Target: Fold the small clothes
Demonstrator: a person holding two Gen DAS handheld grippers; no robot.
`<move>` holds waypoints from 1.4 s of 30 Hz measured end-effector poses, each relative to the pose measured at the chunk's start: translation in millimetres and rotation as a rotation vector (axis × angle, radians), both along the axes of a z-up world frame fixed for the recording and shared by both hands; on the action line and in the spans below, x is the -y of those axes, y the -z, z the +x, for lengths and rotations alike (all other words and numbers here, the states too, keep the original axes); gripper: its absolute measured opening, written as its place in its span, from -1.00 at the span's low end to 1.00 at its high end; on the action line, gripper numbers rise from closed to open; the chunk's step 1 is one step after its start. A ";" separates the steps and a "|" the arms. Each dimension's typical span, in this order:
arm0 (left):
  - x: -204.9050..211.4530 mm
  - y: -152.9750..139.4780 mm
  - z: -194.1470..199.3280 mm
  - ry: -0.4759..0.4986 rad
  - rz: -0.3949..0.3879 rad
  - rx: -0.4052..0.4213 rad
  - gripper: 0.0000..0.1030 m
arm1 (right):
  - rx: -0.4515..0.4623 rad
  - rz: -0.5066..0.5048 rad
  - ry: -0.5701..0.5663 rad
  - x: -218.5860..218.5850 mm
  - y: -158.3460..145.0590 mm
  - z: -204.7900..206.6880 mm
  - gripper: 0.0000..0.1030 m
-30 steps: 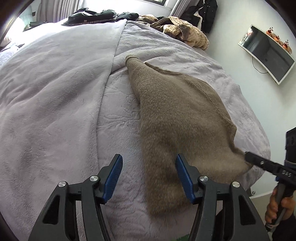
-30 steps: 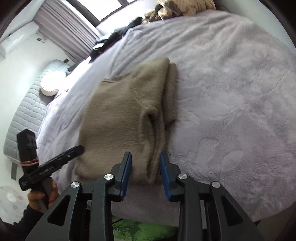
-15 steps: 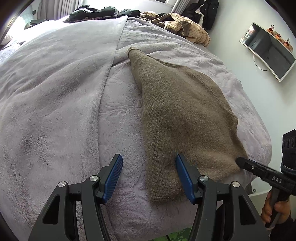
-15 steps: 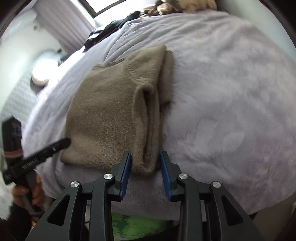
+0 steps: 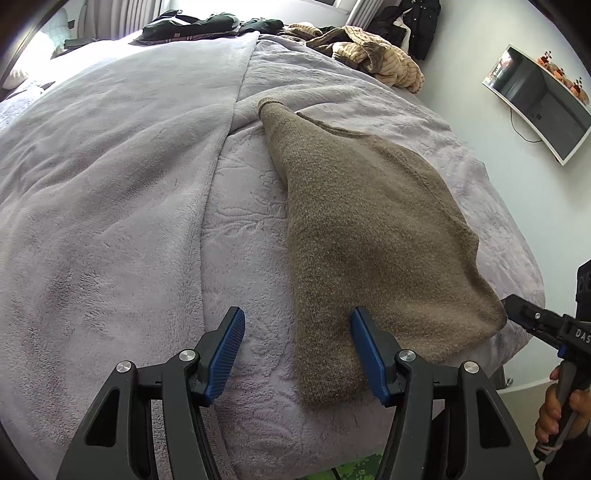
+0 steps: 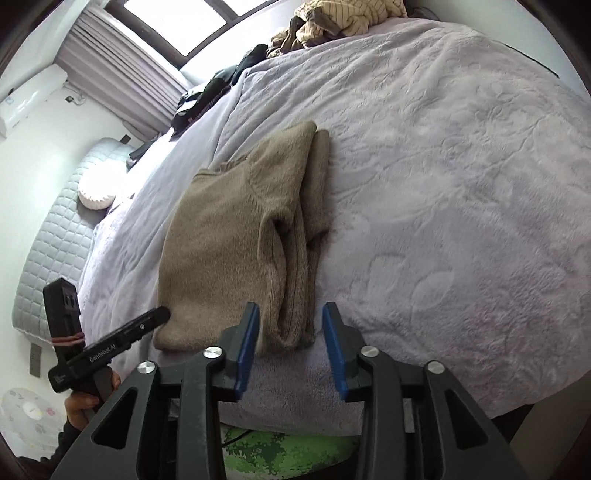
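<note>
A brown knit sweater (image 5: 369, 236) lies folded lengthwise on the lilac bedspread (image 5: 129, 192), close to the bed's near edge. My left gripper (image 5: 297, 321) hovers open over the sweater's near left corner, pads clear of the cloth. In the right wrist view the sweater (image 6: 229, 243) shows its sleeve doubled along the right side. My right gripper (image 6: 291, 314) straddles that doubled end; its jaws are opening and the pads no longer press the knit. One left gripper finger (image 6: 147, 321) points at the sweater's other corner, held by a hand (image 6: 83, 406).
A heap of beige striped clothes (image 5: 373, 55) and dark garments (image 5: 192, 29) lie at the bed's far end. A screen (image 5: 539, 99) hangs on the right wall. A quilted headboard (image 6: 55, 251) and white pillow (image 6: 96, 192) are at left. Green floor (image 6: 288, 454) lies below the bed edge.
The right gripper's jaws have widened and let go of the sweater's doubled end, which now rests on the bed. The left gripper has stayed open in place.
</note>
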State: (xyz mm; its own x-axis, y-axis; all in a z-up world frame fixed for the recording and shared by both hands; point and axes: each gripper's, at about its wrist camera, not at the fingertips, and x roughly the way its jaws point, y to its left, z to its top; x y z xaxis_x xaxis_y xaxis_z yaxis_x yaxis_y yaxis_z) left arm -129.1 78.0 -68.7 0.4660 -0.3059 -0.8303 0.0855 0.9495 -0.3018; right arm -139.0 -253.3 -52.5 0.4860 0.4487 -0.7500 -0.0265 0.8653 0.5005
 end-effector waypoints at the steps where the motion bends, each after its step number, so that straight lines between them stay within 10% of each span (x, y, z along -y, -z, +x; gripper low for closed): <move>1: -0.7 -1.5 0.7 -0.005 0.003 -0.001 0.19 | 0.004 -0.007 0.004 -0.3 -2.4 1.7 0.10; 7: -2.7 -16.5 9.4 -0.046 0.059 0.009 0.19 | -0.003 -0.075 0.013 -7.3 -16.6 15.0 0.47; 10: 0.0 -30.0 13.2 -0.066 0.106 0.043 0.96 | 0.003 -0.128 -0.002 -20.2 -28.4 23.4 0.56; 16: 12.1 -48.7 17.4 -0.088 0.166 0.099 0.97 | 0.015 -0.246 -0.007 -49.7 -42.3 34.3 0.99; 42: 31.6 -50.3 18.9 -0.126 0.275 0.080 0.97 | -0.047 -0.489 0.038 -84.6 -44.7 41.9 0.99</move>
